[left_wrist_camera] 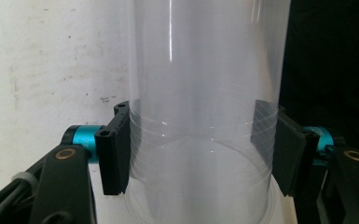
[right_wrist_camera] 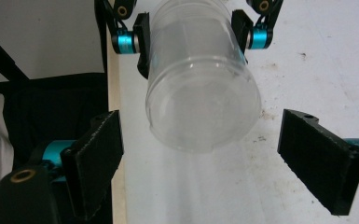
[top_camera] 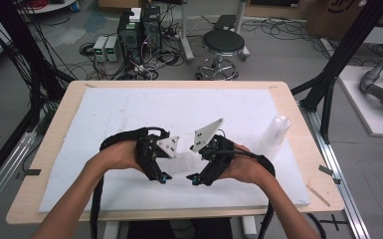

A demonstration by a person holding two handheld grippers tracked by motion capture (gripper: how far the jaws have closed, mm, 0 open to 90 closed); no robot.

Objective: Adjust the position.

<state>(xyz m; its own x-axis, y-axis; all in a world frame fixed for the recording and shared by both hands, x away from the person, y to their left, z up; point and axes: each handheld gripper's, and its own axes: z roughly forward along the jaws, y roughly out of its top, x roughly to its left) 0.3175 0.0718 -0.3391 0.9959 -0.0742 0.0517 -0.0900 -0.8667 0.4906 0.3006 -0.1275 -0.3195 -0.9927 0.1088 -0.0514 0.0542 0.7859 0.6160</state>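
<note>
Clear plastic cup [right_wrist_camera: 200, 84], round and empty, held lying level above the white foam mat [top_camera: 129, 114] near the table's front, clamped at its sides by the left gripper [left_wrist_camera: 196, 154]. Right gripper [right_wrist_camera: 205, 158] spread wide, base end between its pads, untouched. Handover likely in hand; next, closing squarely without crushing. Second clear cup [top_camera: 274, 133] upright at right, seemingly empty.

Wooden table [top_camera: 45, 164] under a white foam sheet [top_camera: 129, 114], clear bottle [top_camera: 273, 134] upright.
</note>
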